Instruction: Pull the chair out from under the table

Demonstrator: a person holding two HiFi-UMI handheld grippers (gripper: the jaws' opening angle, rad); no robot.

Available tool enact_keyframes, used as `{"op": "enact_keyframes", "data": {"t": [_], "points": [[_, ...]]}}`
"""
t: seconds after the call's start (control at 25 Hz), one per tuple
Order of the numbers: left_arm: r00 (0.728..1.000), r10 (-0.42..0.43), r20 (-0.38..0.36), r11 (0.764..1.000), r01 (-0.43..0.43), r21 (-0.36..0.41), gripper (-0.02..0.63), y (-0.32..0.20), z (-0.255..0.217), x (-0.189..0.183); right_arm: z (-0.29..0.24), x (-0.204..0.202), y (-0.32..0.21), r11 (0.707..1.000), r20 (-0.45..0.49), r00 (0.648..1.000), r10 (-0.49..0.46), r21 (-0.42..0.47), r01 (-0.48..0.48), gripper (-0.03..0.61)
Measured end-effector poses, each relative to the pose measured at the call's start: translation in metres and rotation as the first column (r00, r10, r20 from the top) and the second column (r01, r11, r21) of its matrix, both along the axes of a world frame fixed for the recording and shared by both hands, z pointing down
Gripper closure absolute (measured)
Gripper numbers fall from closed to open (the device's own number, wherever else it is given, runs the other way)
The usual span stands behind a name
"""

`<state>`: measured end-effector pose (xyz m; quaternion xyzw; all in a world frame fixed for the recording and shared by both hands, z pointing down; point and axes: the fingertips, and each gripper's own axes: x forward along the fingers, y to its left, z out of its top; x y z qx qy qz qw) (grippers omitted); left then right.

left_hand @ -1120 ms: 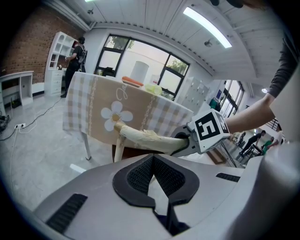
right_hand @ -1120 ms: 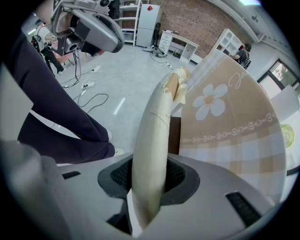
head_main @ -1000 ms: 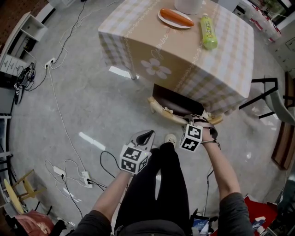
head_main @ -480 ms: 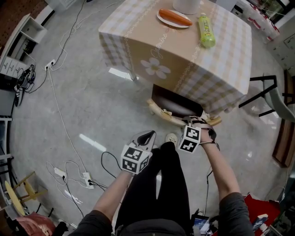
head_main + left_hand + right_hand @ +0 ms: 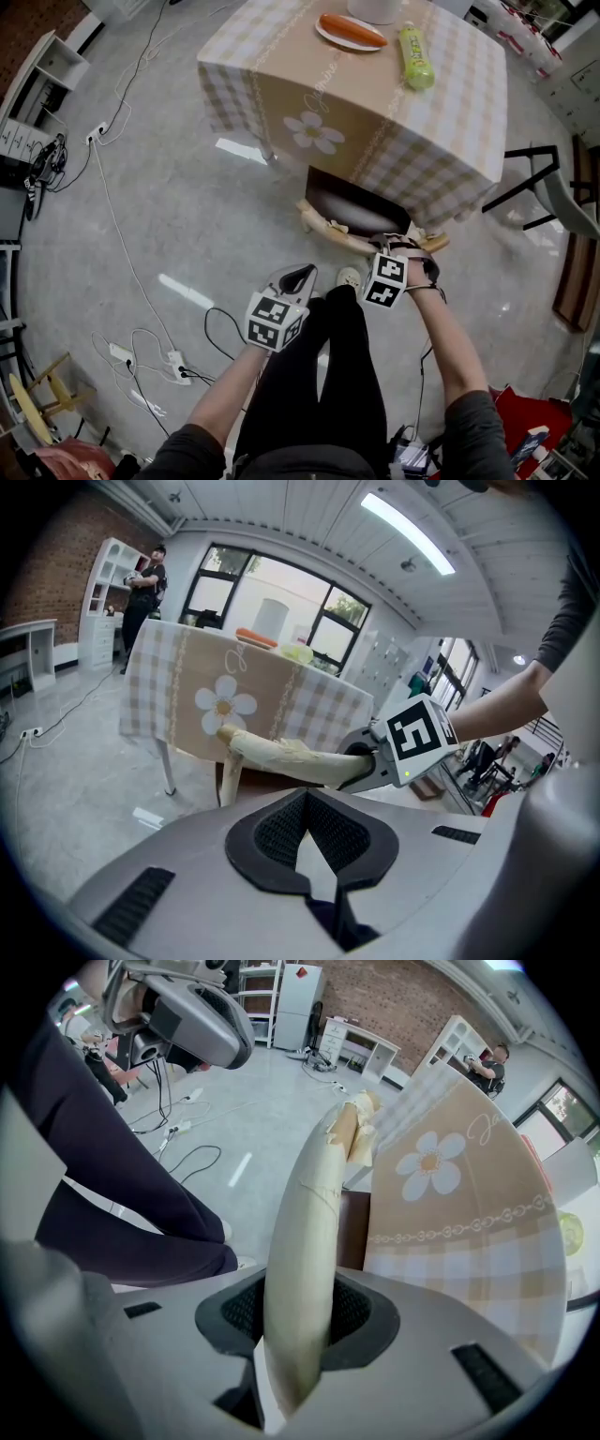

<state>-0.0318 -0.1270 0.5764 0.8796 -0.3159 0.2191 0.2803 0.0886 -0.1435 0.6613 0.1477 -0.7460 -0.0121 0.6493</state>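
The chair stands tucked under the table (image 5: 281, 94), which wears a beige checked cloth; its dark seat (image 5: 349, 202) shows below the cloth's edge. The cream-wrapped top rail (image 5: 333, 232) of its back curves toward me. My right gripper (image 5: 405, 247) points steeply down and is shut on the rail's right end; in the right gripper view the rail (image 5: 314, 1213) runs up between the pads of the right gripper (image 5: 298, 1321). My left gripper (image 5: 302, 273) hangs shut and empty left of my legs, apart from the chair. Its view shows the left gripper (image 5: 307, 836), the rail (image 5: 281, 757) and the right gripper (image 5: 375, 761).
On the table are a plate with an orange sausage-like item (image 5: 352, 30) and a green bottle (image 5: 413, 56). My legs (image 5: 328, 366) stand just behind the chair. Cables and a power strip (image 5: 173, 361) lie on the floor at left. A black frame (image 5: 534, 187) stands right of the table.
The head view has shifted slightly, so the table sits a little higher in the picture. Both grippers and the chair hold their places.
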Motion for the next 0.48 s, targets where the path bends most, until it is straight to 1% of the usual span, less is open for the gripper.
{"op": "enact_keyframes", "data": {"t": [0.48], "points": [[1.0, 0.012, -0.005, 1.0, -0.012, -0.015, 0.606, 0.014, 0.007, 0.005, 0.0, -0.002, 0.016, 1.0, -0.011, 1.0, -0.009, -0.001, 0.009, 0.462]]}}
